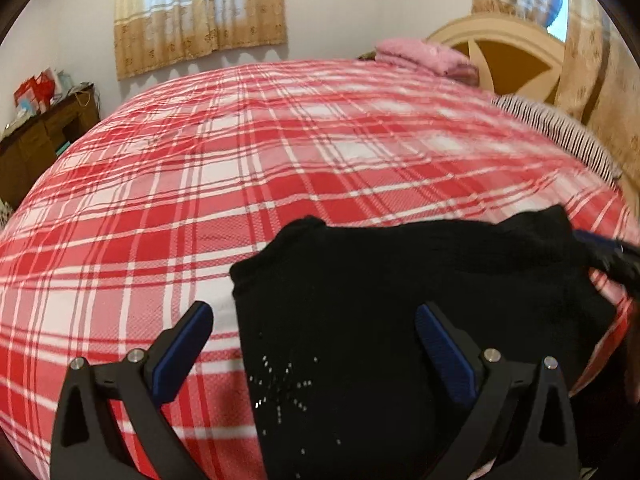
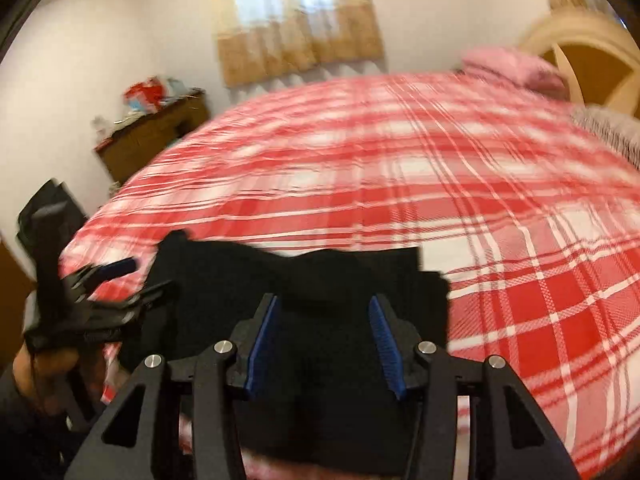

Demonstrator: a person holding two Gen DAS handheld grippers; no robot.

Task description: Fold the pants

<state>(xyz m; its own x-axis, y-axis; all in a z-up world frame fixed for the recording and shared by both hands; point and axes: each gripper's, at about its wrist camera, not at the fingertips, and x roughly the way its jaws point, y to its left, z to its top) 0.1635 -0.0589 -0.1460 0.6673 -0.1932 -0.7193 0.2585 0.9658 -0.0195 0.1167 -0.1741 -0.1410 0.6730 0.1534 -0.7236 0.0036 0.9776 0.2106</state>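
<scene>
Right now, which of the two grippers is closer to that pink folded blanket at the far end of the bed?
Right, though only slightly. The right gripper hovers over the black pants on the side nearer the pink blanket. The left gripper is over their other side, further away.

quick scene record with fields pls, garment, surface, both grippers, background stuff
garment: black pants, bunched at the near edge of the bed
surface: red and white plaid bedspread
left gripper: open, above the garment's left edge, nothing between the pads
right gripper: open, jaws either side of black fabric, pads not pressing
far end: pink folded blanket, cream headboard
wall: curtained window, brown cabinet at left
</scene>
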